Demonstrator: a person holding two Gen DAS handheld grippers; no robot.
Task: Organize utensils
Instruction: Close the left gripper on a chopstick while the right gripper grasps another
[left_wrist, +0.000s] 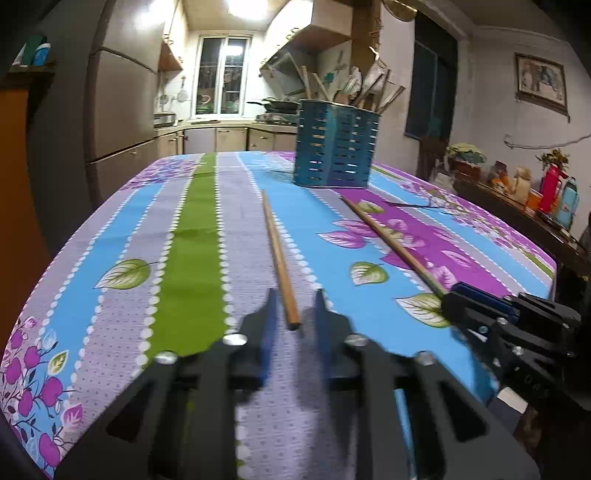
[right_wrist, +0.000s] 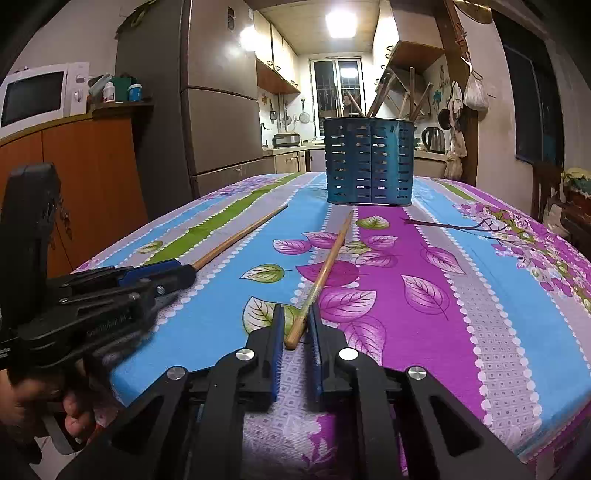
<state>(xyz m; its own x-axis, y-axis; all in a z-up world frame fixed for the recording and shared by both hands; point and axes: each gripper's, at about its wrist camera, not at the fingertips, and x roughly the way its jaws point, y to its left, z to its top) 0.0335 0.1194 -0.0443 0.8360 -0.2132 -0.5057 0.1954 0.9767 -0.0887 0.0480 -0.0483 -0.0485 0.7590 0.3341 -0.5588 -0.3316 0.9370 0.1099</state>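
Two wooden chopsticks lie on a floral tablecloth. The left chopstick has its near end between the fingers of my open left gripper; it also shows in the right wrist view. The right chopstick has its near end between the fingers of my open right gripper; it also shows in the left wrist view. Neither chopstick is clamped or lifted. A blue slotted utensil holder stands at the table's far side, also seen from the right wrist, with several wooden utensils in it.
A fridge and an orange cabinet with a microwave stand to the left. A side shelf with bottles and jars runs along the right wall. The table's right edge is close to that shelf.
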